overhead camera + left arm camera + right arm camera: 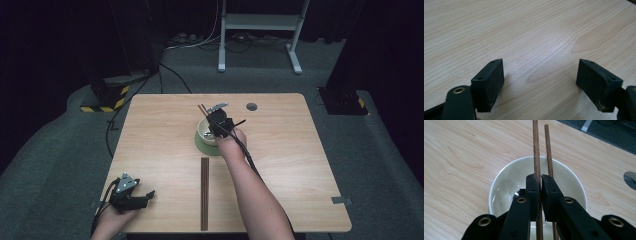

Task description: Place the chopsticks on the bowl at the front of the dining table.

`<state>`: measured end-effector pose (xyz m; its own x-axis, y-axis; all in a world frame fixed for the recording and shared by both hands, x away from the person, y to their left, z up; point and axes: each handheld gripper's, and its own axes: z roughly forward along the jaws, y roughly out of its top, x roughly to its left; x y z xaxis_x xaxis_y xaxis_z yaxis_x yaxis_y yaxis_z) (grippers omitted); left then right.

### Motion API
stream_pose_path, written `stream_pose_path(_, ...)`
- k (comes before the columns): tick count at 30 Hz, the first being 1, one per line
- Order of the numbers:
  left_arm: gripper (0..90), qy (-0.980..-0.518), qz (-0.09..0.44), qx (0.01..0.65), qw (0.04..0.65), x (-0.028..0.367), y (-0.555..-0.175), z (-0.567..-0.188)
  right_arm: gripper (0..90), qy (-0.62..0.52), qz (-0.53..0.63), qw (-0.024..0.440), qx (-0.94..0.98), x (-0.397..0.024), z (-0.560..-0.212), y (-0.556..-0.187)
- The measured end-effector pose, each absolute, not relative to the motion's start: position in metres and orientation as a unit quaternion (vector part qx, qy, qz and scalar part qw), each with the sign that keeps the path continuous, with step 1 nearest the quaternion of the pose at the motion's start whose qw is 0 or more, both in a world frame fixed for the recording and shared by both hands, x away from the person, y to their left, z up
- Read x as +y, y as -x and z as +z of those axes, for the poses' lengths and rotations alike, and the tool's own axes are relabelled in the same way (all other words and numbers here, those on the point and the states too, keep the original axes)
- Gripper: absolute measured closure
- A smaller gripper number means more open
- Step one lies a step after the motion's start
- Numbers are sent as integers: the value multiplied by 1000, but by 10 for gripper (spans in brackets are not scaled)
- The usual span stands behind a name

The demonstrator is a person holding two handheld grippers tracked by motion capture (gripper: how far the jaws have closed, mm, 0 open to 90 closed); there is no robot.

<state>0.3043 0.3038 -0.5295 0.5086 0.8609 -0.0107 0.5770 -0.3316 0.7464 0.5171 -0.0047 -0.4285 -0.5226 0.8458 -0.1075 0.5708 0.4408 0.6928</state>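
The right gripper (540, 182) clamps a pair of thin brown wooden chopsticks (536, 150) above the round white bowl (499, 180), mid-table, wide bare wood on both sides. Another dark chopstick pair (204, 192) lies toward the near edge. The left gripper (540, 82), jaws spread and empty, rests at the pale wooden table's (300, 150) near-left corner.

Two tools, one wide and one clamped

The left tool (134, 196) sits low with jaws spread apart; the right tool (220, 122), forearm stretched forward, has its jaws pinched nearly together.
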Motion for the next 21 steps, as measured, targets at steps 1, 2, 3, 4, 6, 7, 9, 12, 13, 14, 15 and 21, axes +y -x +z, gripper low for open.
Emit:
stream_pose_path(1,223,-792,199,454,358,304,-304,-530,845,-435,299,222,820,-5,-429,-519)
stream_pose_path(2,223,-792,198,454,357,304,-304,-529,845,-437,299,224,818,-5,-430,-520)
stream_pose_path(3,223,-791,198,454,358,304,-304,-530,845,-441,299,220,817,-5,-431,-522)
stream_pose_path(4,223,-790,198,455,359,304,-304,-530,845,-442,298,218,818,-5,-431,-523)
stream_pose_path(6,223,-791,198,454,359,304,-304,-530,845,-445,296,217,817,-4,-431,-525)
stream_pose_path(7,223,-791,198,454,359,304,-305,-530,845,-444,296,221,816,-3,-431,-526)
stream_pose_path(9,223,-791,198,454,359,304,-304,-530,844,-445,296,215,817,-2,-431,-528)
stream_pose_path(12,223,-792,198,454,358,304,-304,-529,844,-446,294,218,817,2,-432,-528)
stream_pose_path(13,223,-792,198,452,359,304,-305,-530,845,-446,294,215,818,2,-433,-529)
stream_pose_path(14,223,-791,199,454,358,304,-304,-530,844,-448,293,217,816,3,-434,-530)
stream_pose_path(15,223,-791,199,454,358,304,-304,-530,844,-448,293,217,816,3,-434,-530)
stream_pose_path(21,223,-791,197,454,359,304,-304,-530,844,-452,287,214,817,3,-439,-535)
